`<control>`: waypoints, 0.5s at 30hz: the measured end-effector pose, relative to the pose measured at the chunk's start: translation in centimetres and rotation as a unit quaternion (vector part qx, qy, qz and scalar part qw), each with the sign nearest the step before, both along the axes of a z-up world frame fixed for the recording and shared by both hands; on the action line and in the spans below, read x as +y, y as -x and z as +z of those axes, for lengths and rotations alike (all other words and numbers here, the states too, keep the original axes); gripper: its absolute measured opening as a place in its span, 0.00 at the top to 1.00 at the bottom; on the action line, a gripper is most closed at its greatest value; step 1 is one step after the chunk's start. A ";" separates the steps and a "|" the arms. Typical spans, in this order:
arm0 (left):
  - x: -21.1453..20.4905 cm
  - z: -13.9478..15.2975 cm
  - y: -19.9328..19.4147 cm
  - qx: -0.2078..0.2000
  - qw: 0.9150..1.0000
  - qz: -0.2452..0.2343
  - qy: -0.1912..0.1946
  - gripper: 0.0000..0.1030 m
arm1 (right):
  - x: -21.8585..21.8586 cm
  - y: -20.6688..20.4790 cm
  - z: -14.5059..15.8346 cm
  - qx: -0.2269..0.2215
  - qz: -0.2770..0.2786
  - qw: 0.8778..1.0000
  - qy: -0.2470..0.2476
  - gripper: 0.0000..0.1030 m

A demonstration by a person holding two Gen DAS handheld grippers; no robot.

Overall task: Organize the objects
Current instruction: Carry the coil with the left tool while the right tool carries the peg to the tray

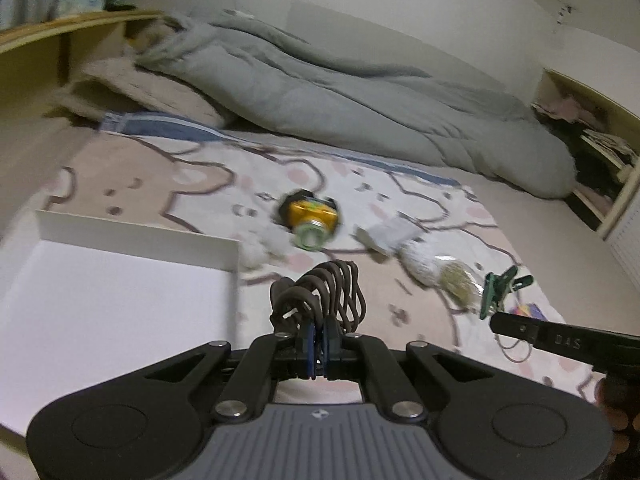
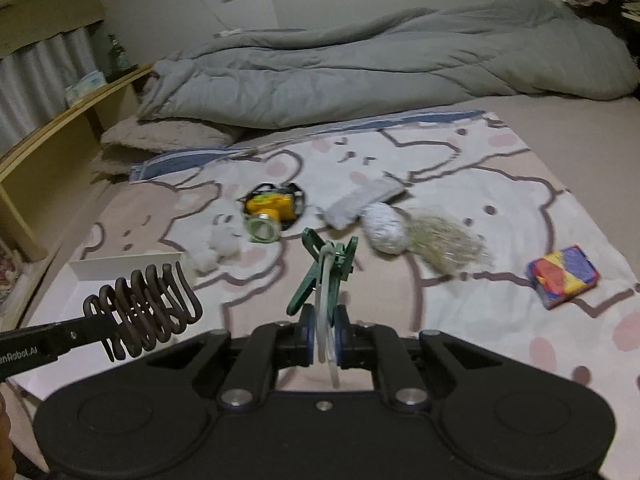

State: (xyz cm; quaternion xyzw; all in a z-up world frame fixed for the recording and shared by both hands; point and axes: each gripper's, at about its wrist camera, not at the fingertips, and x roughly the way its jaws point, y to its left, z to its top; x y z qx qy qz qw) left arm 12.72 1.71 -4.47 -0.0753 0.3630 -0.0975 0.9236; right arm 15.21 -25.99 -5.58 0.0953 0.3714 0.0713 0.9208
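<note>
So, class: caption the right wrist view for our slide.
Right gripper shut on green clip; left gripper holds brown coil.

A brown coil (image 1: 324,294) of wavy loops is held up above the bed, near the white box (image 1: 132,236) corner. A green clip (image 2: 324,276) with a pale ring is also lifted, tilted. On the bed sheet (image 2: 500,200) lie a yellow toy camera (image 2: 270,210) (lens toward the viewer), white fluffy balls (image 2: 218,250) beside it, a grey flat pad (image 2: 362,200), a white mesh ball with straw-like tassel (image 2: 400,230), and, well apart at right, a colourful square block (image 2: 562,276).
</note>
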 end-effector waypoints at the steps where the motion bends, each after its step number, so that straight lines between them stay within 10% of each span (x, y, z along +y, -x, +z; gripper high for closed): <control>1: 0.8 0.3 0.0 -0.002 1.000 0.008 -0.003 0.97 | 0.6 -0.1 0.1 -0.001 0.006 1.000 -0.001 0.90; 15: 13.2 1.7 0.7 -0.012 0.990 0.127 -0.065 0.98 | 11.8 -2.8 0.1 0.022 0.106 0.994 -0.035 0.90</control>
